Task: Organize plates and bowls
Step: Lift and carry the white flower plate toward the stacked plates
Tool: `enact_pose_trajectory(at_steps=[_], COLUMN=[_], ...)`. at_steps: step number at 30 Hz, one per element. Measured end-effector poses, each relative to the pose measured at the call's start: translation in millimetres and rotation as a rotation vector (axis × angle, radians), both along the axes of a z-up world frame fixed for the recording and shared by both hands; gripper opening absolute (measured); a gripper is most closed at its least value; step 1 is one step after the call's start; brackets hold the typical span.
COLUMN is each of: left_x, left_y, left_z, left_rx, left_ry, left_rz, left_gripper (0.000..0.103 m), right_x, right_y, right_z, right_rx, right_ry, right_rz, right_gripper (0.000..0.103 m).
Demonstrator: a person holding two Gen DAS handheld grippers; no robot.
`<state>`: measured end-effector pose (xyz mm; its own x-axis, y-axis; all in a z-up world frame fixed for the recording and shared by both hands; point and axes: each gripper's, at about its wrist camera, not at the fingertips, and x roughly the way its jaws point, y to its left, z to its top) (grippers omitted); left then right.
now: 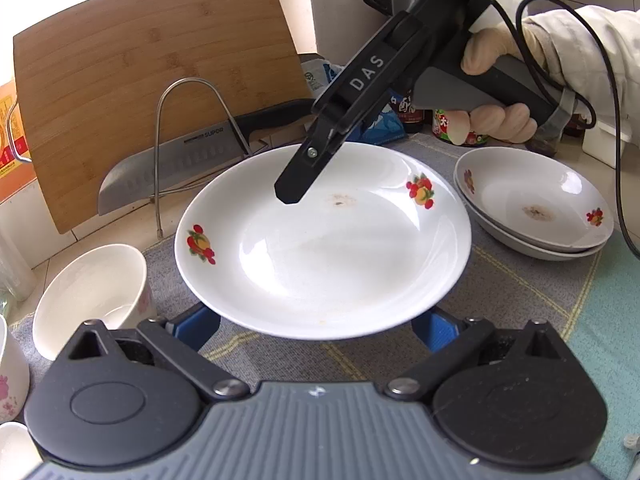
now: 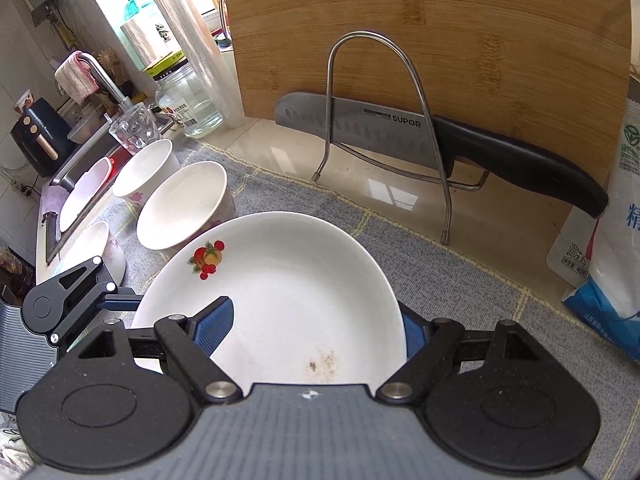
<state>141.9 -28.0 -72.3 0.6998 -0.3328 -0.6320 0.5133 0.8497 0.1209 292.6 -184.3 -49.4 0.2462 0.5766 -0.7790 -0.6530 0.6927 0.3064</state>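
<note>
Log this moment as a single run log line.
right gripper: shut on fruit-print plate rim | left gripper: open, under plate's near edge | stacked plates: on mat, right | bowls: left

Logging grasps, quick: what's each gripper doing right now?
Left gripper: open, fingers under the white fruit-patterned plate.
Right gripper: shut on that plate's rim.

Two close tool-mounted views, shared plate [image 1: 320, 248].

Plate [image 1: 320, 248] centre — bowl [image 1: 90, 292] left, stacked plates [image 1: 536, 216] right.
</note>
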Motion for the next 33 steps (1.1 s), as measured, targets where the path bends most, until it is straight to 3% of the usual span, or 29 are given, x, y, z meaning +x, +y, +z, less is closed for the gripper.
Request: enact_pose_trajectory(at_steps=[19, 33], left_x=[-35.6, -48.5], left_y=[-48.7, -106.8], left_z=[20.3, 14.5], left_rx=[0.004, -0.016], left_ry=[-0.014, -0.001], left_rz=[-0.126, -0.284], left_gripper=[0.101, 0.101], right_x=[-63.6, -116.0], right_y=[-57.6, -138.2], right_z=[21.0, 25.3], right_rx=[-0.004, -0.036], right_ry=[-0.041, -0.047], right_rz=[-0.098, -0.265], right_gripper=[0.088, 0.088])
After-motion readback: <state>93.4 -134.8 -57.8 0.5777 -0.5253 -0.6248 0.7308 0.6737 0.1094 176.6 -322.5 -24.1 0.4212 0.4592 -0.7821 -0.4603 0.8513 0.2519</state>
